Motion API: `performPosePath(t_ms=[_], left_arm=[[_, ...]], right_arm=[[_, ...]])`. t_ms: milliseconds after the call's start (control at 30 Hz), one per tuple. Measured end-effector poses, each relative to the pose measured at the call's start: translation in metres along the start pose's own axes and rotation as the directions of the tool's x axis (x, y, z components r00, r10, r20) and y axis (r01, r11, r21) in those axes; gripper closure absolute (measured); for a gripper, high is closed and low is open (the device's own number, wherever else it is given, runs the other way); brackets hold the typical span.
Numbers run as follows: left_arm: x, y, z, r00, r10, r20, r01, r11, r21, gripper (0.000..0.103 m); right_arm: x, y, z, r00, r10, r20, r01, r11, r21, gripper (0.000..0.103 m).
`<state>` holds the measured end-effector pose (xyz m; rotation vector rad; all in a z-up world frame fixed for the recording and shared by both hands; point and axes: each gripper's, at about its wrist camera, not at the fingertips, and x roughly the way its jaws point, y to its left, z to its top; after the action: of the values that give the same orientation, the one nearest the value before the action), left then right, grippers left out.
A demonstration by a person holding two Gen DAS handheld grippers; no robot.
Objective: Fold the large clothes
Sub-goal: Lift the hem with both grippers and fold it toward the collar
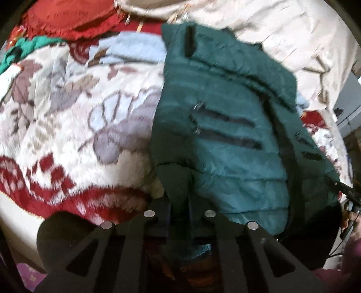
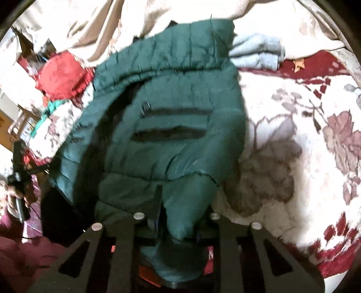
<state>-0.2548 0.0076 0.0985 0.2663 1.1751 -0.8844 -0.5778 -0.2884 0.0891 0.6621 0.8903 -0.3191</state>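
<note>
Teal quilted jacket [image 1: 225,126] hangs over the floral blanket [image 1: 67,108], both grippers clamped on its near hem: left gripper [image 1: 178,202], right gripper [image 2: 178,216]. Best keep hem taut & level, lay it down flat w/o bunching.

this looks like a bedroom in a home: a plush floral blanket [image 1: 74,117] in white, maroon and grey covers a bed, with a cream quilt [image 1: 282,38], a red crocheted cloth [image 1: 67,18] and folded light-blue fabric [image 2: 257,53] lying on it.
</note>
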Motion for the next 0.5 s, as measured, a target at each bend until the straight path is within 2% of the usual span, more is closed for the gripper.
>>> performPosePath(t_ms=[167, 267, 500], left_arm=[[-0.023, 0.0, 0.019, 0.995, -0.025, 0.093, 0.026, 1.0, -0.011, 0.103], [-0.036, 0.002, 0.037, 0.986, -0.038, 0.16, 0.045, 0.998, -0.038, 0.103], [-0.049, -0.005, 0.096, 0.949, -0.005, 0.317, 0.026, 0.998, -0.064, 0.103]], right_arm=[[-0.025, 0.006, 0.021, 0.995, 0.04, 0.088, -0.038, 0.999, -0.018, 0.082], [-0.036, 0.009, 0.036, 0.987, 0.055, 0.15, -0.052, 0.998, -0.019, 0.082], [-0.042, 0.006, 0.097, 0.963, 0.023, 0.269, -0.031, 0.999, 0.023, 0.082]])
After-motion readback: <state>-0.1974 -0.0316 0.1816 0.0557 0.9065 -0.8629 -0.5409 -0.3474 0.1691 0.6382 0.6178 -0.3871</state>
